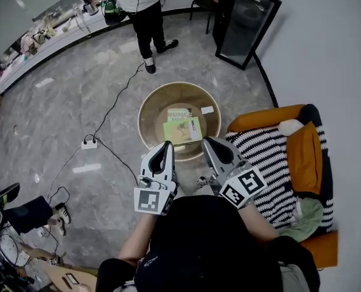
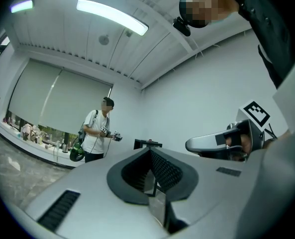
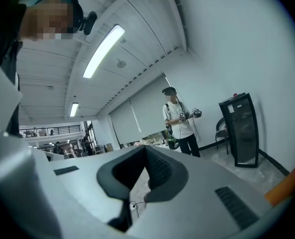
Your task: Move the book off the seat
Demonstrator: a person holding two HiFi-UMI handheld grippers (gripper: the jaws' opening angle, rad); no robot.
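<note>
The green book [image 1: 182, 130] lies flat on the round tabletop [image 1: 145, 111], partly over a second book [image 1: 179, 113]. It sits just ahead of the tips of both tongs and apart from them. The left tongs [image 1: 165, 147] and right tongs [image 1: 209, 143] are held side by side close to the person's body. Both are clenched with nothing in them. The orange armchair [image 1: 302, 154] with its striped blanket [image 1: 271, 163] stands to the right of the tabletop.
</note>
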